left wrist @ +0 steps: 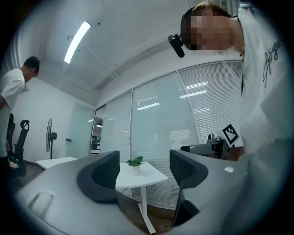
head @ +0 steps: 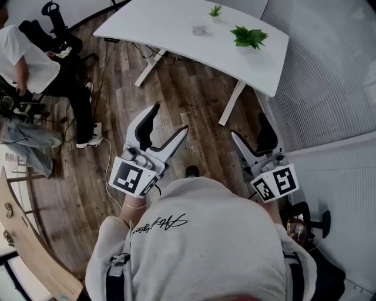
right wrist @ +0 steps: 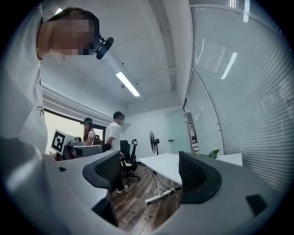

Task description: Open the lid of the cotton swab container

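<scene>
A small pale container (head: 199, 29), too small to identify for certain, sits on the white table (head: 176, 23) far ahead of me. Both grippers are held close to my chest, well short of the table. My left gripper (head: 170, 120) is open with nothing between its jaws; in the left gripper view it (left wrist: 142, 176) points at the table's corner (left wrist: 154, 176). My right gripper (head: 248, 126) is also open and empty; in the right gripper view it (right wrist: 149, 176) looks across the wooden floor toward the table (right wrist: 170, 164).
Two potted plants (head: 249, 37) (head: 215, 10) stand on the table. A person in a white shirt (head: 26, 59) stands at the left by office chairs (head: 56, 26). Glass walls with blinds (head: 335, 64) run along the right. A wooden board (head: 29, 247) lies at the lower left.
</scene>
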`<state>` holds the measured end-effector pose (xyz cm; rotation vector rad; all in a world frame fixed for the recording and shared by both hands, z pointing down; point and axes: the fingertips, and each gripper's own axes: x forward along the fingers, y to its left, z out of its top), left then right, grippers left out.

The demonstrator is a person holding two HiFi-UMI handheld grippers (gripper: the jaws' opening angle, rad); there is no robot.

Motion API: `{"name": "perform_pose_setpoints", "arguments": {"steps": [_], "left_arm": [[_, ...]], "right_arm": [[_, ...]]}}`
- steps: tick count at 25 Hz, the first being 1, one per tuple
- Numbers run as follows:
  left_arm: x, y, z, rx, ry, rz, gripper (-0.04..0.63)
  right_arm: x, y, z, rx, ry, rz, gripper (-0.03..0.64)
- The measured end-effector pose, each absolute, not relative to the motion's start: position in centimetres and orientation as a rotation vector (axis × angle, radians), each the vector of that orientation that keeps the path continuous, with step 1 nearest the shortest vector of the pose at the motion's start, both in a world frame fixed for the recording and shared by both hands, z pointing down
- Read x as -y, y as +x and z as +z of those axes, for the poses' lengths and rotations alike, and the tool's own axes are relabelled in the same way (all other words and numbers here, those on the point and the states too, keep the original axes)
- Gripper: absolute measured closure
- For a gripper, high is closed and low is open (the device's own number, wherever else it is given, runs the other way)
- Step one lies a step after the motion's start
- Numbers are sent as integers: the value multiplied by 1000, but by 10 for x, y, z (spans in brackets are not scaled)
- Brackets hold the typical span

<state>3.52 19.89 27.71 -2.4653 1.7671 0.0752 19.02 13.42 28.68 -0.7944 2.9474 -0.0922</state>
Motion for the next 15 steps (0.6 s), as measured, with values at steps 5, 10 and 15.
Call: {"name": "perform_pose_setpoints", "arguments": {"steps": [5, 10, 15], "left_arm": [[-175, 8, 276, -1754, -2466, 71, 268], [-158, -8, 282, -1742, -2488, 64, 268], [-147, -15, 292, -1749, -2509, 62, 268]], "right_arm": [[-111, 163, 282, -2935, -796, -82, 232], [-95, 146, 288, -2931, -811, -100, 232], [-86, 137, 299, -2945, -814, -131, 232]]}}
